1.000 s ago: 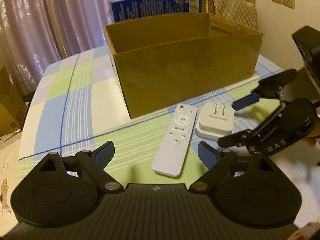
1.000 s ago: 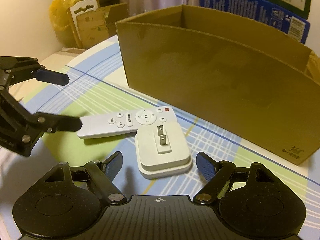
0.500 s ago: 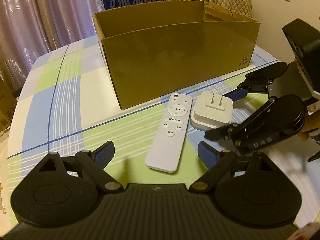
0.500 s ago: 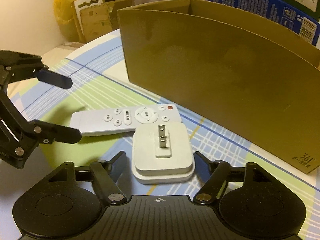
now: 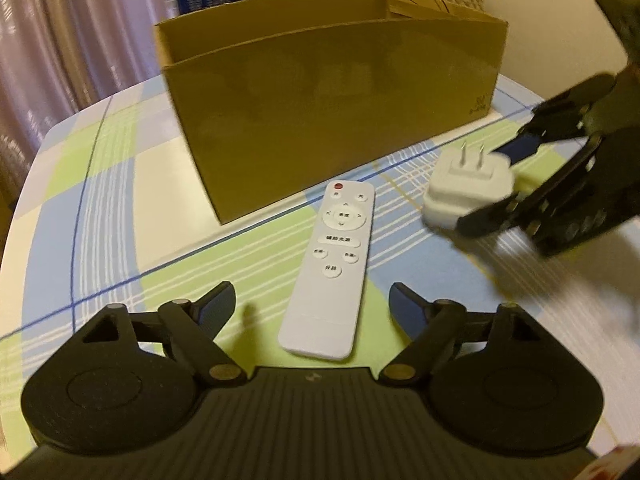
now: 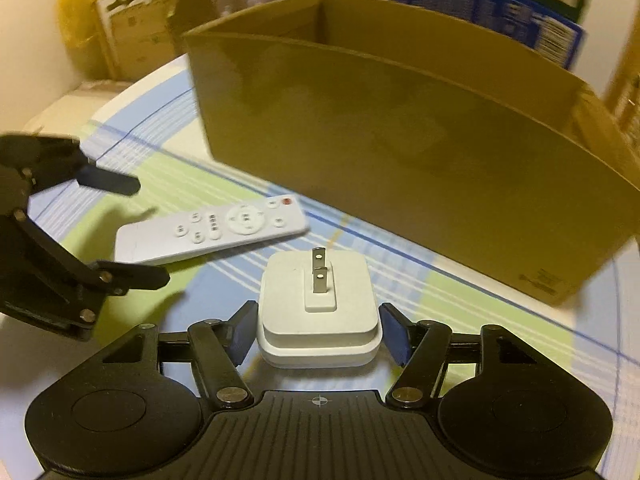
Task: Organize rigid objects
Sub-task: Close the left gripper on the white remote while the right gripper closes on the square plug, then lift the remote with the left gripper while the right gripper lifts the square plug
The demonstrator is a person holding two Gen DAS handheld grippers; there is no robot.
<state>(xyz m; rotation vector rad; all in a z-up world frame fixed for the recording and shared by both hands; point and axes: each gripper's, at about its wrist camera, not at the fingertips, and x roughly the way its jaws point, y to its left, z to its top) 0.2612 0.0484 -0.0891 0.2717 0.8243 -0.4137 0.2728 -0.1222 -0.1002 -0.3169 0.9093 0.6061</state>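
The right tool (image 6: 318, 330) grips the white plug adapter (image 6: 318, 304), prongs up. The left tool (image 5: 310, 304) hangs spread wide over the remote (image 5: 330, 268) on the tabletop (image 5: 100, 208).

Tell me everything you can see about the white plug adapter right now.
The white plug adapter is a squarish block with rounded corners, looking like matte plastic, stepped into a wider base. Two flat metal prongs, each with a small hole, stand up from a raised center pad. It sits between the right gripper fingers, which close on its two sides. It looks lifted slightly off the checked tablecloth, right of the remote, in front of the cardboard box.
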